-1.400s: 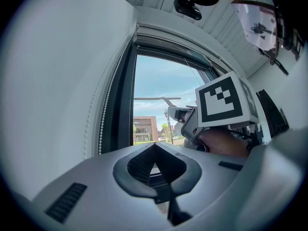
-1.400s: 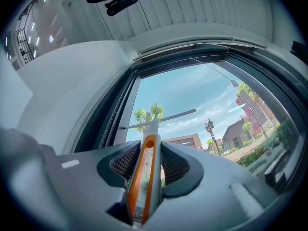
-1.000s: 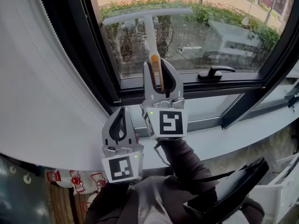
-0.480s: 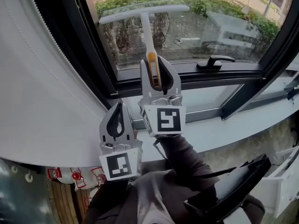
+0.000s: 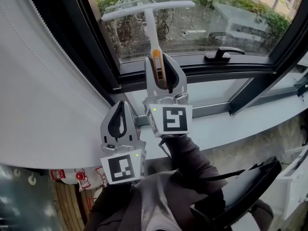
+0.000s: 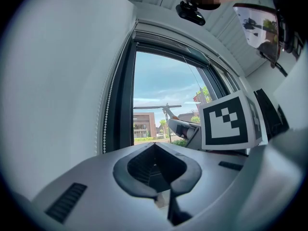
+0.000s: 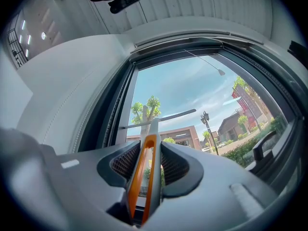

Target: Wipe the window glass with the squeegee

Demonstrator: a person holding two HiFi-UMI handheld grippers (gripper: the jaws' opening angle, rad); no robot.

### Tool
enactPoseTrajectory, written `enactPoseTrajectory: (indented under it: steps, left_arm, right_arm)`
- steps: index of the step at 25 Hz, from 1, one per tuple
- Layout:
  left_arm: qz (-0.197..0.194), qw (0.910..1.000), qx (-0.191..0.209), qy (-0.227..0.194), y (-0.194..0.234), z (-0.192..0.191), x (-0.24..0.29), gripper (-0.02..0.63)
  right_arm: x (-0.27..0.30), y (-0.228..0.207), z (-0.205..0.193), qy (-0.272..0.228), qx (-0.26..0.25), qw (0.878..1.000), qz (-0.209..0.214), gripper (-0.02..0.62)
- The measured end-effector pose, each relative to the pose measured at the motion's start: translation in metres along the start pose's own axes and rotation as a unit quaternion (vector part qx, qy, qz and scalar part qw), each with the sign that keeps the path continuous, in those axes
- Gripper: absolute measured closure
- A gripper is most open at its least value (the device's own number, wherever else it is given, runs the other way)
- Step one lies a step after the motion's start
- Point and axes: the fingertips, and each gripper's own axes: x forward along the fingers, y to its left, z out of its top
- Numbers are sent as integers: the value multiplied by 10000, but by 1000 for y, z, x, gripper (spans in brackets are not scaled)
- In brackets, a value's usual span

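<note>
The squeegee has a white T-shaped blade (image 5: 149, 9) lying against the window glass (image 5: 202, 28) near its left side, and a white handle with an orange insert (image 5: 156, 61). My right gripper (image 5: 165, 73) is shut on that handle, pointing up at the pane. In the right gripper view the orange handle (image 7: 144, 177) runs between the pads and the blade (image 7: 159, 119) crosses the sky ahead. My left gripper (image 5: 120, 124) hangs lower left, below the sill, shut with nothing in it. The left gripper view shows its pads (image 6: 155, 170) meeting on nothing.
A black window handle (image 5: 222, 55) sits on the lower frame to the right. A white blind (image 5: 43, 105) hangs at the left beside the black frame post (image 5: 96, 57). The grey sill (image 5: 231, 129) runs below. A dark flat object (image 5: 240, 191) lies at bottom right.
Almost nothing: the right gripper keeps its hold on the squeegee and has edged slightly upward along the glass. The left gripper has stayed put.
</note>
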Motion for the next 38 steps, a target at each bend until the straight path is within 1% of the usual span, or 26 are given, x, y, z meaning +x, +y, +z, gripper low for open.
enactPoseTrajectory:
  steps: [4, 7, 11, 24, 38]
  left_arm:
    - [-5, 10000, 7, 29, 2, -2, -2, 604]
    - [65, 10000, -55, -41, 6, 0, -3, 604]
    - [-20, 10000, -65, 50, 4, -5, -5, 604]
    - [-70, 9999, -39, 70, 4, -8, -6, 604]
    - [-127, 9997, -19, 212, 0, -19, -10, 604]
  right_arm:
    - [-3, 1, -6, 59, 41, 10000, -34, 466]
    - [-5, 1, -9, 101, 21, 9999, -63, 466]
    - [-9, 2, -13, 130, 39, 9999, -76, 466]
    - [-20, 0, -34, 288, 73, 9995, -115, 466]
    - [-37, -2, -64, 596, 147, 9980, -154, 466]
